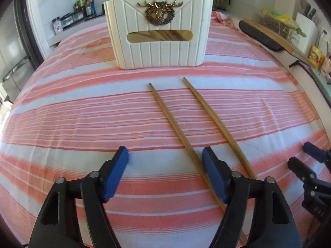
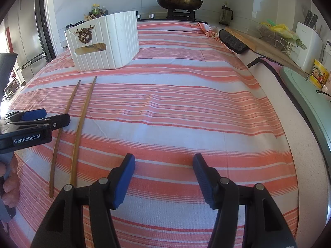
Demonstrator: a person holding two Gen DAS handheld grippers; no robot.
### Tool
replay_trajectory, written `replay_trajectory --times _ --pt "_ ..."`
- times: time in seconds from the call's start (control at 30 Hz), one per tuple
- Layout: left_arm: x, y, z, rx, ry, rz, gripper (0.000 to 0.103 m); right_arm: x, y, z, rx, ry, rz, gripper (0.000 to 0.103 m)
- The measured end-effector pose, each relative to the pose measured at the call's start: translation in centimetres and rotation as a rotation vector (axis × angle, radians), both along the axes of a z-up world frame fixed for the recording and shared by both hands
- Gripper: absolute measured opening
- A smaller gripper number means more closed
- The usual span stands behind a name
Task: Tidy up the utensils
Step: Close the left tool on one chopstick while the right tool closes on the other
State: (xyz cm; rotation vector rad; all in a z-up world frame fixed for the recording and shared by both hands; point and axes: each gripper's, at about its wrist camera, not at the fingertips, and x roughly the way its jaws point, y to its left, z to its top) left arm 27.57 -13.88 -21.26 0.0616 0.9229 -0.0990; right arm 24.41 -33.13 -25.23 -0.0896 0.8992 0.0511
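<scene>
Two wooden chopsticks lie side by side on the striped cloth (image 1: pixel 82 107), the left chopstick (image 1: pixel 171 122) and the right chopstick (image 1: pixel 215 122). Behind them stands a white ribbed holder (image 1: pixel 159 47) with a gold deer emblem; more chopsticks show through its slot. My left gripper (image 1: pixel 165 157) hovers open over the near end of the left chopstick, which runs just inside its right finger (image 1: pixel 213 169) without being pinched. The right wrist view shows that gripper (image 2: pixel 41 117) beside both chopsticks (image 2: pixel 82 119), with the holder (image 2: pixel 107 47) behind. My right gripper (image 2: pixel 163 163) is open over bare cloth.
A pan (image 2: pixel 180 1) sits on the stove at the back. Along the right edge are a black pad (image 2: pixel 233 40), a wooden board (image 2: pixel 258 39), a green board (image 2: pixel 306 97) and a knife block (image 2: pixel 308 41). Bottles (image 2: pixel 97 10) stand behind the holder.
</scene>
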Motion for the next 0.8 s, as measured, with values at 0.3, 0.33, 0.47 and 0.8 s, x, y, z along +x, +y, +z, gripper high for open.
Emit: replay_trajectory --times 0.3,0.33,0.47,0.8 --pt "-1.6 4.6 0.3 -0.043 0.021 -0.015 0.008 -0.6 2.4 2.0 0.124 0.031 0.064 0.059" --pt "-1.8 5.2 0.3 -0.047 0.024 -0.019 0.007 -0.6 3.7 2.3 0.141 0.040 0.101 0.059" --pt "-2.5 7.1 0.4 -0.060 0.039 -0.028 0.007 0.3 8.5 0.4 0.063 0.135 0.197 0.051" --pt "-3.9 11.5 0.4 -0.117 0.062 0.033 0.010 -2.8 6.9 0.6 0.003 0.131 0.019 0.007"
